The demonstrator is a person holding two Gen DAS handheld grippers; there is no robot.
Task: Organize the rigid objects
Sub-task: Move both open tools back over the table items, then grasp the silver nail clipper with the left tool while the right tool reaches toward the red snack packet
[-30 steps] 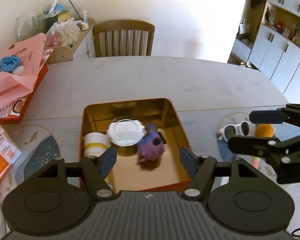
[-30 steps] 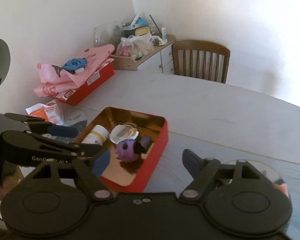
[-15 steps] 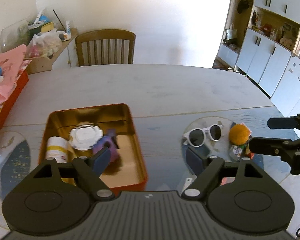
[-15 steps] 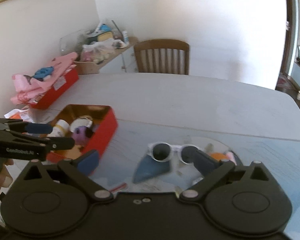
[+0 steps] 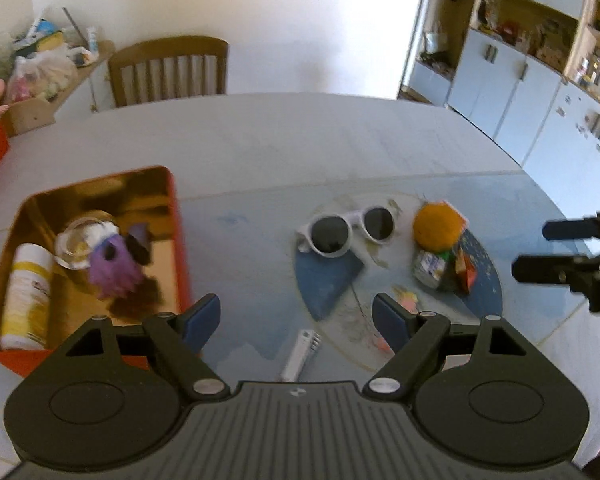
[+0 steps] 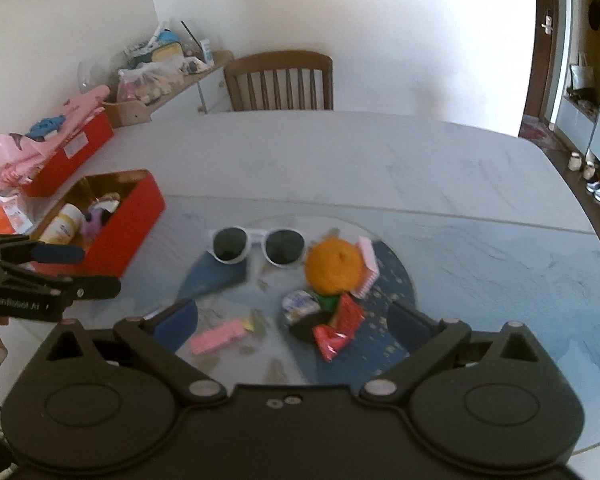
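**While Both Grippers Hang Open, One Tin and a Little Pile Wait on the Table**

While you look over the gray table [image 6: 380, 168], you can count the things. One red tin [image 5: 180, 240] with a shiny gold inside sits on the left part of the table. Three things lie in it: one white bottle [image 5: 24, 296] on its side, one round silver lid [image 5: 80, 240], and one purple toy [image 5: 114, 268] touching the lid.

Well apart from the tin, to its right, is a small pile on a round blue mat [image 6: 392, 280]. One pair of white sunglasses [image 6: 256, 246] lies at the far edge of the mat. One orange ball-shaped thing [image 6: 332, 266] sits just beside the glasses. One pink notepad [image 6: 368, 264] leans against the orange thing. One red wrapper [image 6: 338, 330] and one small white tub [image 6: 300, 304] lie just in front of it. One pink bar [image 6: 218, 336] lies near the wrapper. One small white stick-like thing [image 5: 300, 354] lies on the table between the tin and the mat; it is too blurry to name.

One brown chair [image 6: 280, 80] stands at the far side of the table.

The left gripper [image 5: 296, 318] is spread wide. It holds nothing and touches nothing, and hangs over the table between the tin and the mat. The right gripper [image 6: 292, 326] is spread wide too. It holds nothing and hangs over the near part of the pile.
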